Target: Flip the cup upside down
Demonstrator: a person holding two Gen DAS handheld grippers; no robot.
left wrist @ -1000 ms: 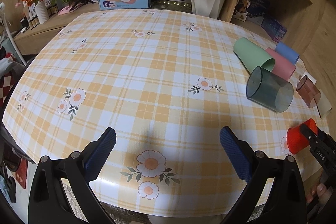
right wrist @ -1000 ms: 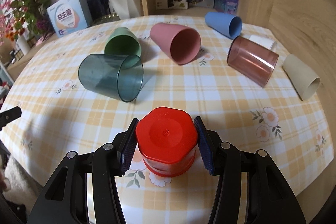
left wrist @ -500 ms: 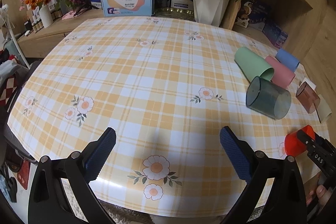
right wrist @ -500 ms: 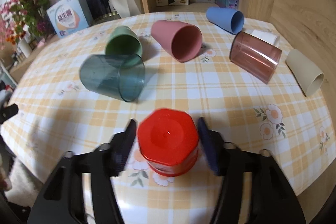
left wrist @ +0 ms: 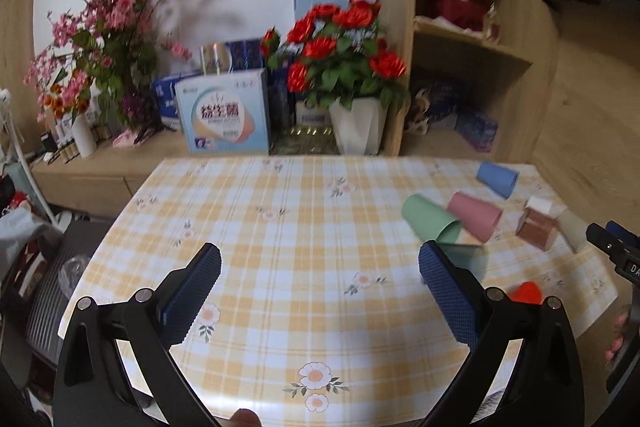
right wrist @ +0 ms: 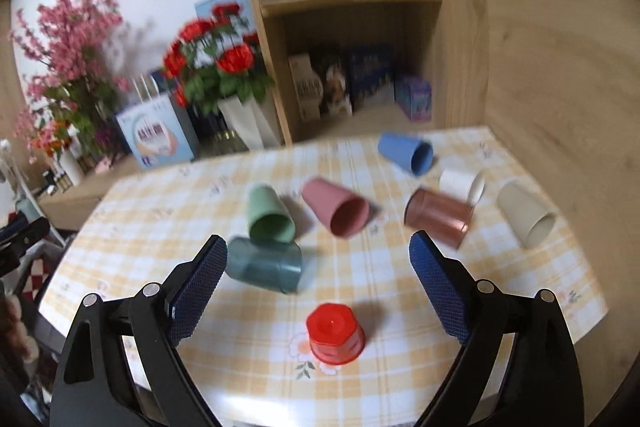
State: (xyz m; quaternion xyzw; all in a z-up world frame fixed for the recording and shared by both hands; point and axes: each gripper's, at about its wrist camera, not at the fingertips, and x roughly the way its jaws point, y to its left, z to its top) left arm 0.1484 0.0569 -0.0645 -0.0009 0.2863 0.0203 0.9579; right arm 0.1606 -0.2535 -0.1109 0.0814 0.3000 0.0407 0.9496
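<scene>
Right wrist view: the right gripper (right wrist: 314, 285) has its blue-padded fingers (right wrist: 200, 285) spread wide, holding nothing. Between and just below them the red cup (right wrist: 335, 333) stands mouth-down on the checked tablecloth (right wrist: 400, 367), its closed base facing up, clear of both pads. At about ten o'clock from it the dark teal cup (right wrist: 264, 265) lies on its side, touching the green cup (right wrist: 269, 215) just beyond. At twelve o'clock lies the pink cup (right wrist: 335, 213), mouth toward the camera. At two o'clock lies the brown translucent cup (right wrist: 438, 217), with the white cup (right wrist: 462, 185) just behind it, the beige cup (right wrist: 526, 217) farther right, and the blue cup (right wrist: 406, 151) toward one o'clock.

From the left wrist view, the left gripper (left wrist: 320, 295) is also spread wide and empty above the cloth. The red cup (left wrist: 527, 292) peeks out at three o'clock behind its right finger. Red roses in a white vase (left wrist: 358, 129) stand at twelve o'clock beyond the table edge.
</scene>
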